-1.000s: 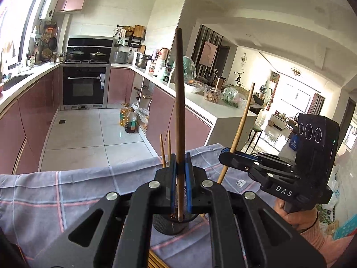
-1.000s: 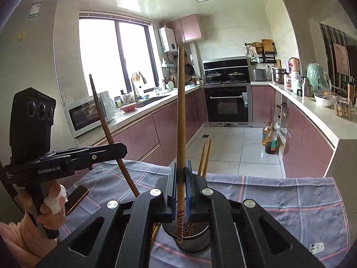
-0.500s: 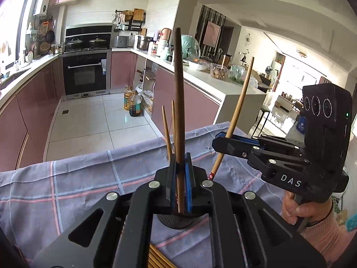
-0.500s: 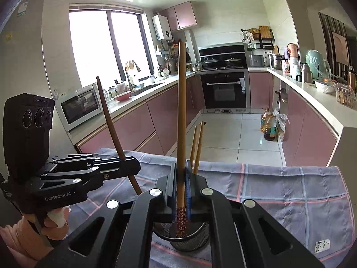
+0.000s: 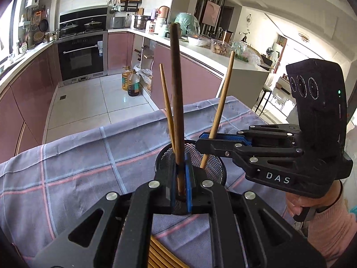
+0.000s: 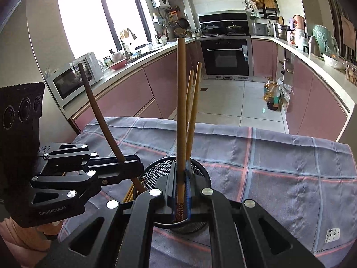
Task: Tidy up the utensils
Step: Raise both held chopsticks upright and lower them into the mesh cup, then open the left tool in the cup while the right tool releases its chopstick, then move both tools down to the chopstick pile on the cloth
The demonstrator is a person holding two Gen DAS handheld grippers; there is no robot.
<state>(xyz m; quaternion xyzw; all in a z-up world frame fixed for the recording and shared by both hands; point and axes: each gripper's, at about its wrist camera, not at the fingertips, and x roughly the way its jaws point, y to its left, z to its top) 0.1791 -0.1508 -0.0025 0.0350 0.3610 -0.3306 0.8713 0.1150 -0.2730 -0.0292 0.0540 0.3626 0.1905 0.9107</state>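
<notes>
Change: over the last second both grippers have come down toward the black mesh cup (image 5: 191,154), which now shows its open rim in both views; earlier it sat mostly hidden below the gripper bodies.
Left gripper (image 5: 181,178): clamped on a dark brown chopstick (image 5: 176,84), pads pressed on its lower part; the stick stands nearly upright, its lower tip hidden behind the gripper at the cup's near rim.
Right gripper (image 6: 182,185): clamped on a pale wooden chopstick (image 6: 181,102), whose patterned lower end is already inside the cup.
Already stored: two more pale chopsticks (image 6: 193,102) lean in the cup.
Meaning for the task: both sticks look close to release; letting go should drop them among the others.
Hand pose: both grippers tilt downward, converging on the cup from opposite sides, close together without touching; a hand in a pink sleeve (image 5: 323,218) holds the right one.
Waiting: a bundle of pale chopsticks (image 5: 160,254) lies on the checked cloth (image 5: 78,167) covering the tabletop, just under the left gripper.
</notes>
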